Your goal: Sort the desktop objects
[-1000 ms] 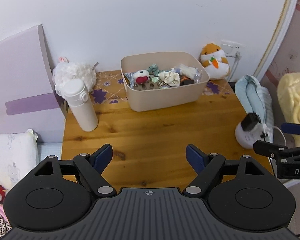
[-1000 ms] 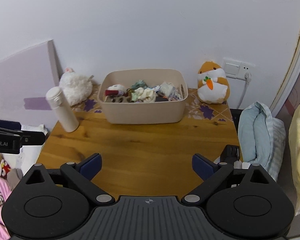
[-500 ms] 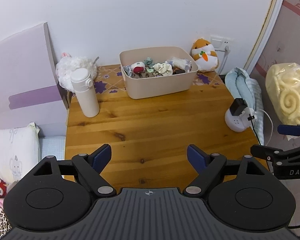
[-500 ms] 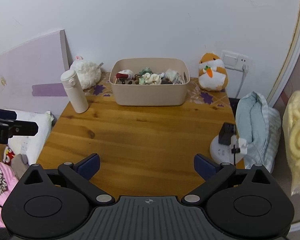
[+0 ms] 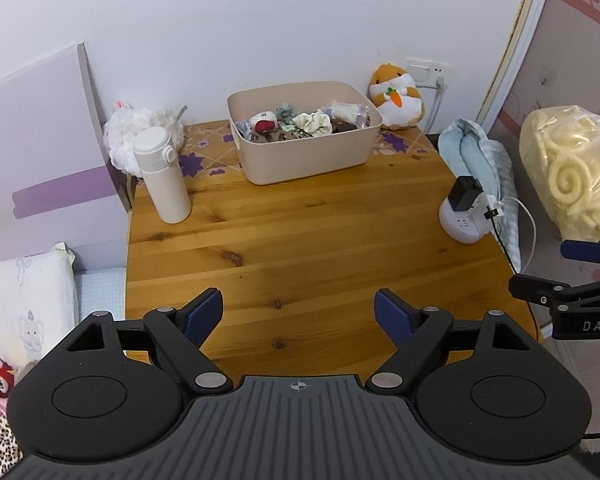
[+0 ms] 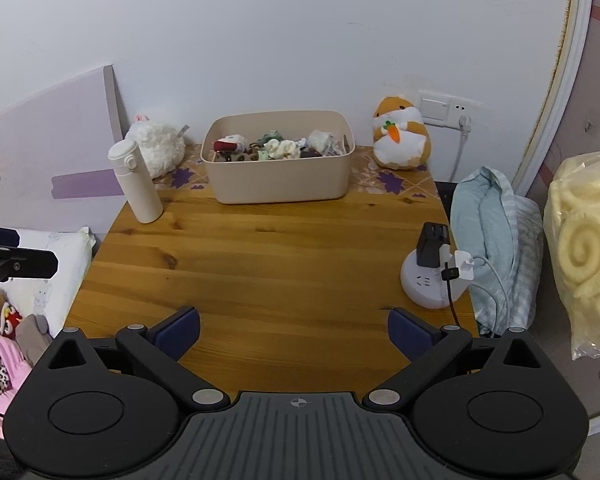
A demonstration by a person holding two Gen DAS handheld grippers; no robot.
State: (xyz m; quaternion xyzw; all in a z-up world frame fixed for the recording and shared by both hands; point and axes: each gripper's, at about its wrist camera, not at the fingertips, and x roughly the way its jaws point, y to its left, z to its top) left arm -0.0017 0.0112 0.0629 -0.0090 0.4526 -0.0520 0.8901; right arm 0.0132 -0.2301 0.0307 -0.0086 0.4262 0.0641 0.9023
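You've pulled both grippers back from the table: a second ago the beige bin filled the middle of each view, and now it sits small and far off, with much more of the wooden table showing in front of you. Your left gripper hovers over the near edge of the table with its blue-padded fingers spread wide and nothing between them. Your right gripper does the same a little to the side, jaws wide apart and holding nothing; you can see its side poking into the left wrist view at the far right.

The beige bin stands at the back of the table, near the wall, and it's loaded with small things: a cream scrunchie, a little red-and-white plush, some greenish and dark bits I can't make out. Left of the bin, the white bottle stands upright, with a fluffy white plush just behind it. Right of the bin, against the wall, sits the orange hamster plush clutching its carrot. Over at the table's right edge there's a round white power hub with a black adapter plugged in on top, and a blue-grey bundle of cloth beyond the edge.
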